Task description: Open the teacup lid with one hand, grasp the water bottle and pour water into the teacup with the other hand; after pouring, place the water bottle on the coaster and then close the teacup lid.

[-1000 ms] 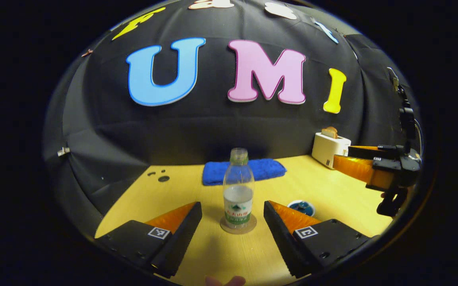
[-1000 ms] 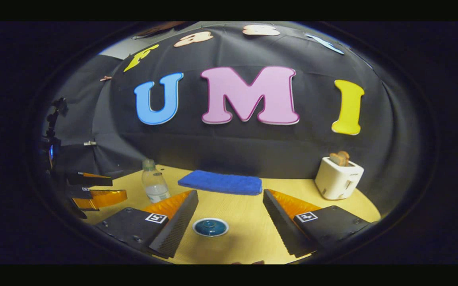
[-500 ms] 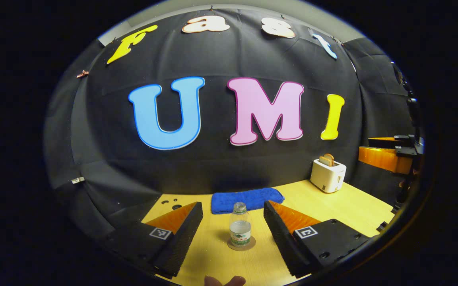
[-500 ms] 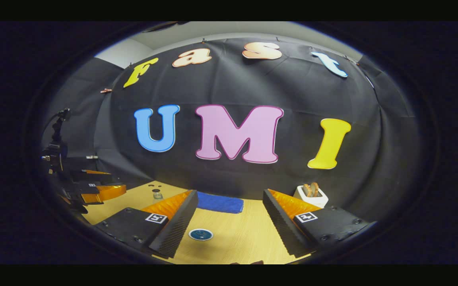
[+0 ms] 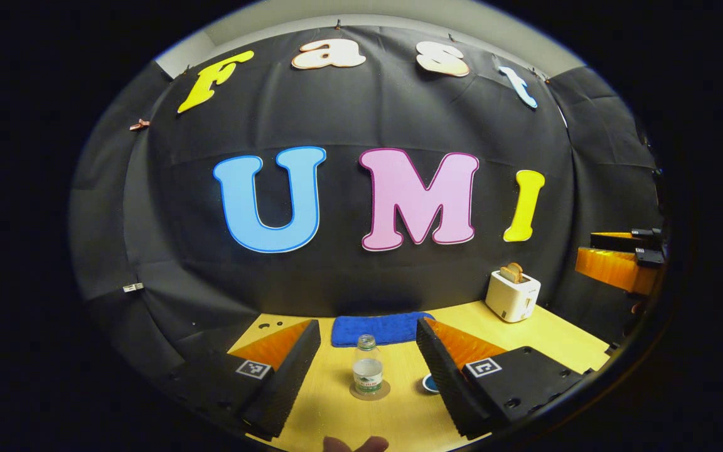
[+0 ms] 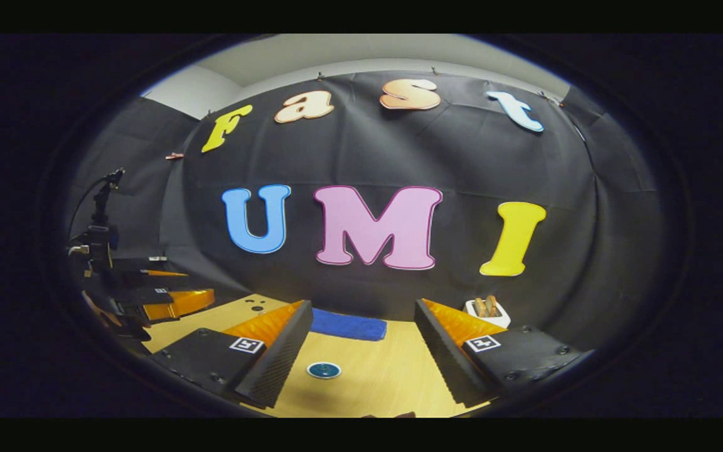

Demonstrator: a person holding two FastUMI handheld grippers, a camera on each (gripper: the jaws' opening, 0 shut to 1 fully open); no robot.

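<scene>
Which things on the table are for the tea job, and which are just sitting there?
For the job: water bottle, coaster under it, teacup with its lid on.

Just sitting there: blue towel, toaster with bread in it.

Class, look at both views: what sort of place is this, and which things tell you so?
Probably a staged booth for recording kitchen tasks: a wooden table with a toaster, water bottle and blue towel.

Bottle (image 5: 368, 373) upright on coaster (image 5: 369, 392)
</scene>
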